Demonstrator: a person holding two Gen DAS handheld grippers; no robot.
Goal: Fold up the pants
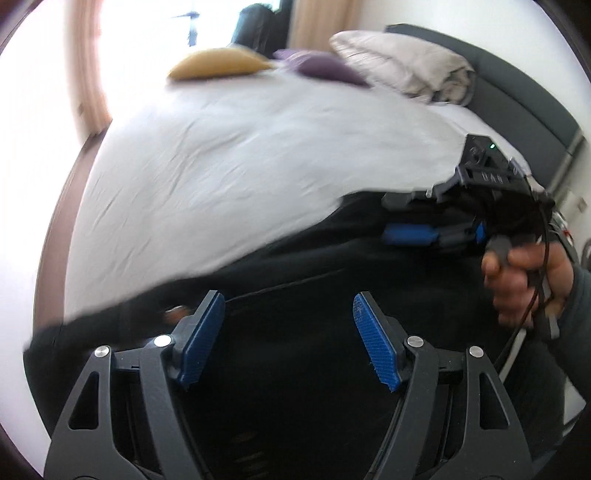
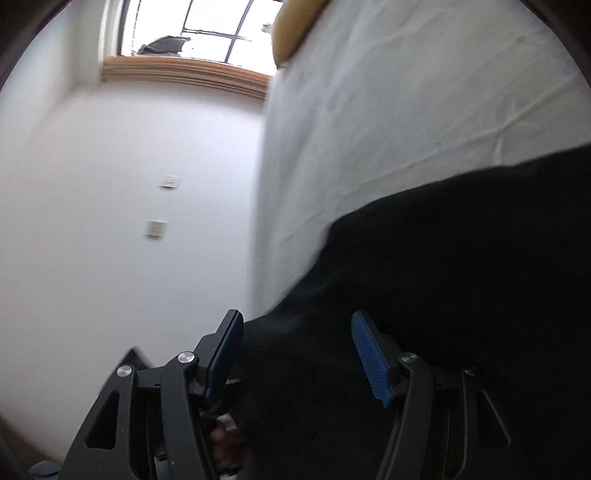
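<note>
Black pants lie across the near edge of a white bed sheet. My left gripper is open just above the dark cloth, jaws wide apart, nothing between them. My right gripper shows in the left wrist view at the right, held by a hand over the pants, its blue pads apart. In the right wrist view the right gripper is open, with the pants spreading under and past its fingers. Both views are blurred.
A yellow cushion, a purple cushion and a grey bundled duvet lie at the far end of the bed. A dark headboard runs along the right. A white wall with sockets and a window stand beyond the bed.
</note>
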